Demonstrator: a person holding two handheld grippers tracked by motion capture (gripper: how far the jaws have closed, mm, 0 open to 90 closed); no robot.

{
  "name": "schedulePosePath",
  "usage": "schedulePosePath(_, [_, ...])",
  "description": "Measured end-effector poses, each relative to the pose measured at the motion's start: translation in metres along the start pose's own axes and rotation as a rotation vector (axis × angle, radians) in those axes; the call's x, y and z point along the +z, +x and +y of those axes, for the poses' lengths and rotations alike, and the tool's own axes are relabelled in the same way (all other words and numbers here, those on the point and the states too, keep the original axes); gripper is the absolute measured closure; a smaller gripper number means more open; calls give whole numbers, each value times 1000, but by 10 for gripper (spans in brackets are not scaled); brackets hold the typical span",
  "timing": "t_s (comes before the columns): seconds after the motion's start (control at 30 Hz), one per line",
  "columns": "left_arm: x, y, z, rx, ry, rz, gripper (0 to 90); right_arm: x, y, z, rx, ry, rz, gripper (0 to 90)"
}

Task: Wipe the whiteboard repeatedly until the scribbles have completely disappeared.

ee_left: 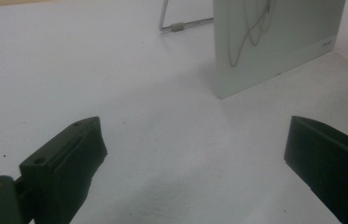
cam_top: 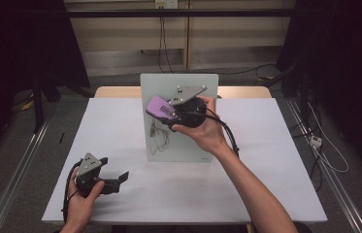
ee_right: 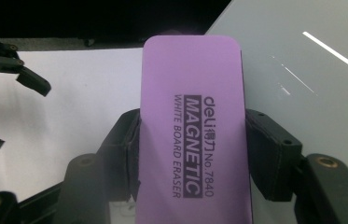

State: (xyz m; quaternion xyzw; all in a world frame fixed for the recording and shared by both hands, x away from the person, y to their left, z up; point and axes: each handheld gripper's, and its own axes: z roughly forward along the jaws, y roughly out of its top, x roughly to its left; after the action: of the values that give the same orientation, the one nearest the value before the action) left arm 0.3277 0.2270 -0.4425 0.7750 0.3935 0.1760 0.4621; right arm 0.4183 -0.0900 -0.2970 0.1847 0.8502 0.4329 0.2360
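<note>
Purple eraser (ee_right: 192,130) points lengthwise beyond right gripper (ee_right: 192,154) jaws.

A board (cam_top: 181,141) stands upright at the middle of the table (cam_top: 266,184), toward its far edge. The right gripper (cam_top: 161,112) is up against the board's front face, an eraser (cam_top: 160,108) between its jaws. The left gripper (cam_top: 120,178) sits low at the near left corner – well apart from the board, jaws pointing right.
</note>
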Motion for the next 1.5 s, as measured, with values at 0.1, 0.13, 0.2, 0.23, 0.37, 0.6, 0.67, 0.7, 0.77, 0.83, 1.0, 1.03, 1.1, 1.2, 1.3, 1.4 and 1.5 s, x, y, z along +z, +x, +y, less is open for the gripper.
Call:
schedulePosePath(0.1, [0, 0, 0, 1, -3, -4, 48, 0, -1, 2, 1, -7, -4, 416])
schedulePosePath(0.13, [0, -1, 0, -1, -2, -1, 48, 0, -1, 3, -1, -9, -9, 416])
schedulePosePath(0.2, [0, 0, 0, 4, 3, -3, 48, 1, -2, 5, -7, -8, -15, 416])
schedulePosePath(0.23, [0, 0, 0, 3, 3, -3, 48, 1, -3, 6, -12, -5, -20, 416])
schedulePosePath(0.37, [0, 0, -1, 2, 7, -5, 48, 3, -5, 7, -17, 2, -30, 416])
schedulePosePath(0.6, [0, 0, -1, -1, 6, -5, 48, 5, -3, 8, -41, 14, -46, 417])
schedulePosePath(0.67, [1, 0, -1, -5, 6, -7, 48, 5, -3, 9, -45, 15, -47, 417])
schedulePosePath(0.7, [1, 0, -1, -9, 6, -5, 48, 5, -3, 8, -46, 15, -47, 417])
schedulePosePath(0.77, [1, 0, -1, -4, 8, -6, 48, 6, -2, 8, -47, 15, -50, 417])
schedulePosePath(0.83, [0, 0, -1, -3, 8, -5, 48, 6, -1, 7, -53, 17, -57, 417])
schedulePosePath(1.0, [0, 0, -1, -1, 8, -4, 48, 7, 0, 7, -64, 22, -67, 418])
schedulePosePath(1.03, [0, 0, -1, -5, 6, -3, 48, 7, 0, 7, -64, 22, -67, 418])
schedulePosePath(1.1, [0, 0, -1, -1, 7, -5, 48, 8, 1, 7, -61, 23, -70, 417])
schedulePosePath(1.2, [-1, 0, -1, -3, 7, -3, 48, 9, 1, 6, -66, 27, -66, 417])
schedulePosePath(1.3, [0, 0, -1, -3, 7, -5, 48, 9, 2, 5, -67, 31, -64, 417])
schedulePosePath(1.4, [0, 0, -1, 2, 10, -5, 48, 10, 3, 3, -63, 28, -60, 417])
schedulePosePath(1.5, [0, 0, -1, 2, 9, -5, 48, 12, 4, 1, -61, 31, -56, 417])
